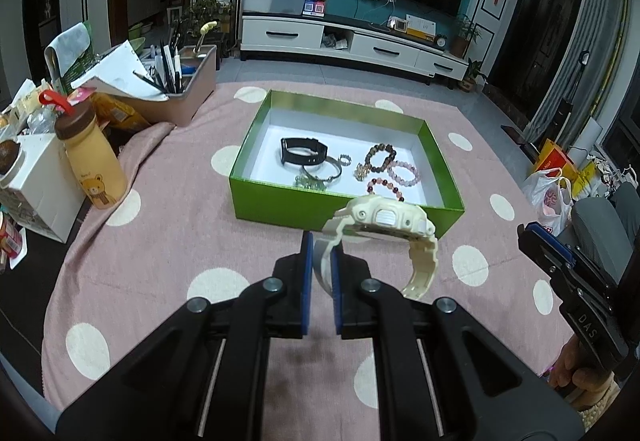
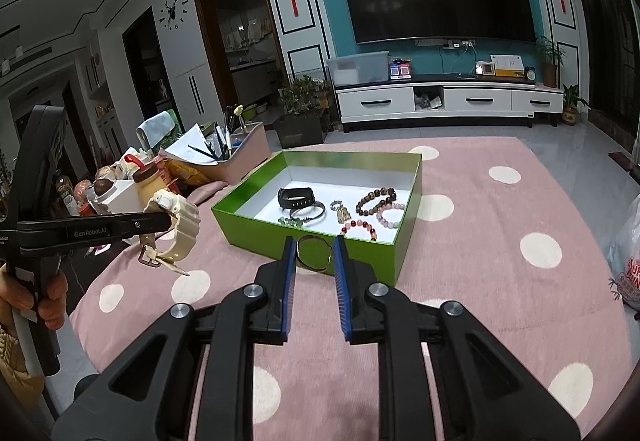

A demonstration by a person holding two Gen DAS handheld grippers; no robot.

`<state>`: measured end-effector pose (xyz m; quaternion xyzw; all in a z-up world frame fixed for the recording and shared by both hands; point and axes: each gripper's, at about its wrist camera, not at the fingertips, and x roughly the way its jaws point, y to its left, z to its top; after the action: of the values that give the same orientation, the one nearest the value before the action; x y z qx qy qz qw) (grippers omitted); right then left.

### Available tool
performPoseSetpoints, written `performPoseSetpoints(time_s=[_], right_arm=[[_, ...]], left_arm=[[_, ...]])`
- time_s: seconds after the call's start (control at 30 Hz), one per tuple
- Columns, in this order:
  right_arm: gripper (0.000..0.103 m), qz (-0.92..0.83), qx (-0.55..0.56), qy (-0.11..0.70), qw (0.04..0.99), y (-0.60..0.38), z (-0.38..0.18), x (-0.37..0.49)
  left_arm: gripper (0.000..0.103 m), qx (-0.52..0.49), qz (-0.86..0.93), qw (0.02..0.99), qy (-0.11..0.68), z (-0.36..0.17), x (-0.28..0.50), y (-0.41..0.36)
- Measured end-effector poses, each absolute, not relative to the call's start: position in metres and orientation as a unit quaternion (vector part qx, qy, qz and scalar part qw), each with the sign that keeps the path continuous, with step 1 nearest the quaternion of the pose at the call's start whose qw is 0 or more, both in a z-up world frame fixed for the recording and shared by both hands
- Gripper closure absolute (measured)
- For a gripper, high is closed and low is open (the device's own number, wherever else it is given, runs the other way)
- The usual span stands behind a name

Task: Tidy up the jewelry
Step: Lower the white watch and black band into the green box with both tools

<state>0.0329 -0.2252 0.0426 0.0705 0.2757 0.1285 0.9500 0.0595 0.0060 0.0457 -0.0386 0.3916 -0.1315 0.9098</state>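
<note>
The cream watch (image 1: 380, 225) hangs by its strap, clamped between the left gripper (image 1: 322, 245) pads, just short of the green box (image 1: 344, 207). A thin bangle (image 2: 315, 253) sits pinched between the right gripper (image 2: 315, 245) pads, seemingly lifted off the pink dotted cloth (image 2: 480, 281). Inside the box lie a black band (image 1: 302, 152) and bead bracelets (image 1: 382, 157).

The left gripper (image 1: 322, 253) pointed steeply downward, its blue-padded fingers (image 1: 306, 265) clamped on the strap of a cream watch (image 1: 380, 225). The right gripper (image 2: 314, 255) tilted down less, its fingers (image 2: 289, 265) pinching a thin bangle (image 2: 315, 253). A hand (image 2: 38, 295) at lower left of the right wrist view gripped the left handle.
</note>
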Motion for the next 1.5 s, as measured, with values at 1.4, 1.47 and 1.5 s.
performPoseSetpoints(time_s=[1.4,1.47,1.5], right_arm=[[0.085,0.119,0.045,0.287,0.950,-0.230,0.048,0.156],[0.085,0.119,0.045,0.289,0.949,-0.230,0.046,0.160],[0.085,0.119,0.045,0.291,0.948,-0.230,0.046,0.162]], left_arm=[[0.095,-0.027,-0.125,0.910,0.395,0.035,0.192,-0.031],[0.095,-0.025,-0.125,0.908,0.398,0.032,0.195,-0.035],[0.095,-0.023,-0.125,0.908,0.400,0.030,0.197,-0.037]])
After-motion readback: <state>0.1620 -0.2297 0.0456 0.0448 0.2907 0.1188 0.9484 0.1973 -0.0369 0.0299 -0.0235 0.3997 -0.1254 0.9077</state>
